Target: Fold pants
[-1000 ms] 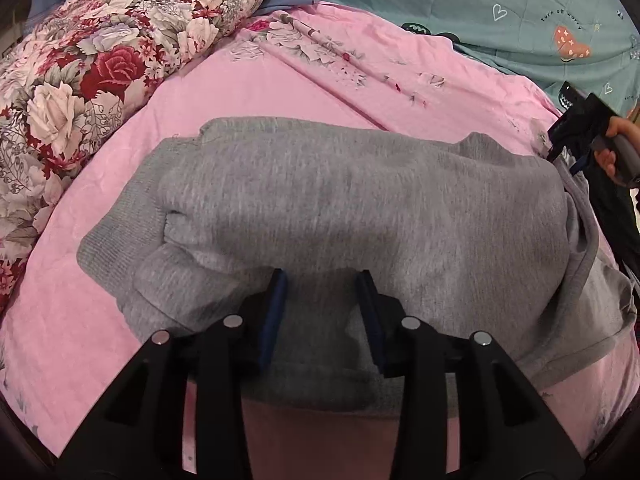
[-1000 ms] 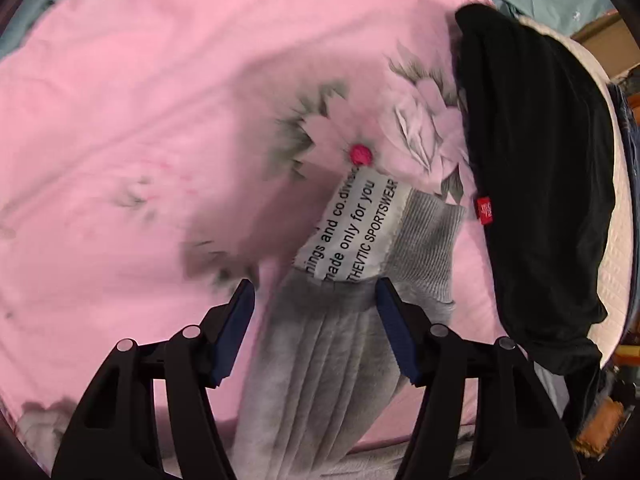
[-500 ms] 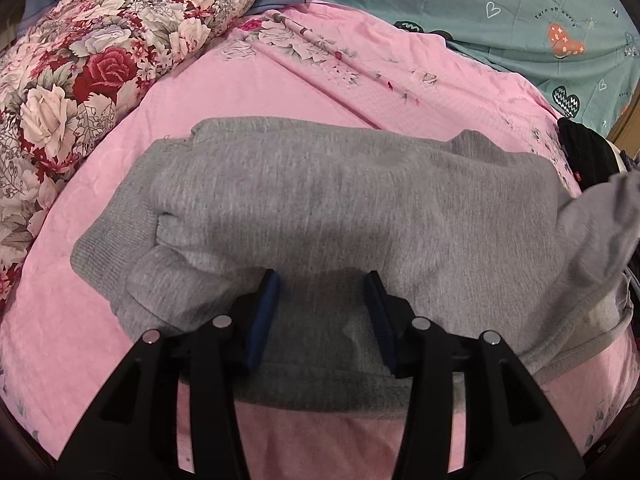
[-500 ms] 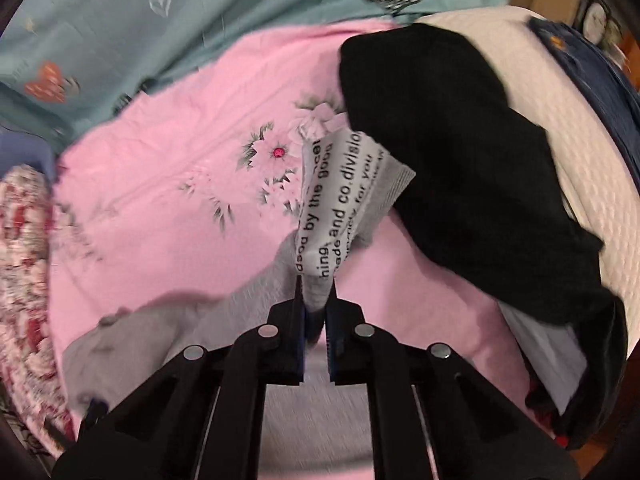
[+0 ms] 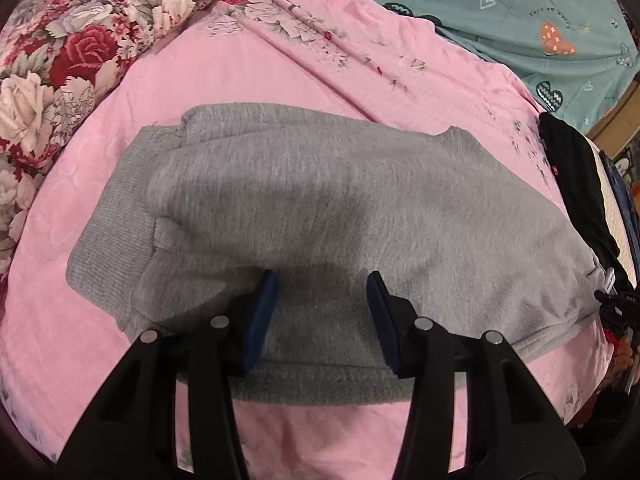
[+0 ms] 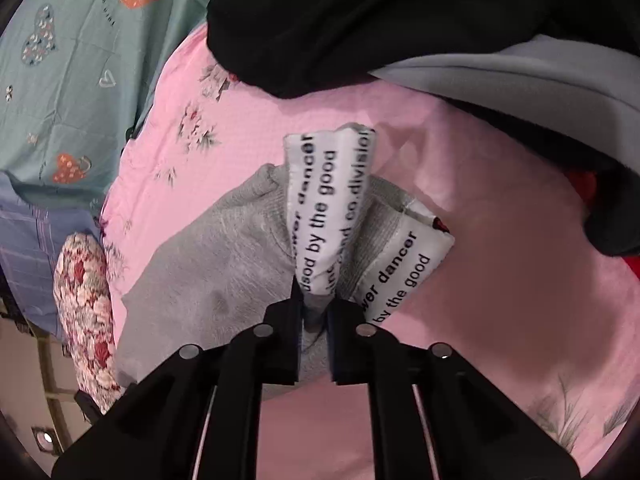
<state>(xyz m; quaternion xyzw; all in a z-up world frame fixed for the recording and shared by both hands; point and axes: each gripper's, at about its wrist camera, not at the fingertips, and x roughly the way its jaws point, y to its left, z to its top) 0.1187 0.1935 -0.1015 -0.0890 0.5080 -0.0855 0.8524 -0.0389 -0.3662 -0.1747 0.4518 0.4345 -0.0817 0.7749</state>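
Grey sweatpants (image 5: 320, 208) lie folded across a pink bedspread (image 5: 248, 60), ribbed waistband at the left. My left gripper (image 5: 322, 304) is open, its blue pads resting over the near edge of the pants, holding nothing. My right gripper (image 6: 314, 312) is shut on the pants' ribbed cuff end (image 6: 240, 256), which carries white bands printed with black text (image 6: 316, 216). It holds the cuff lifted above the bedspread. The right gripper shows at the far right edge of the left wrist view (image 5: 618, 308).
A floral pillow (image 5: 60, 48) lies at the left, a teal quilt (image 5: 540, 12) at the back. A black garment (image 6: 380, 20) and other clothes are piled at the right. The bed's edge is near my left gripper.
My right gripper closed on the cuff, lifted it and carried it over toward the pants' right end. The left gripper stayed open and barely moved.
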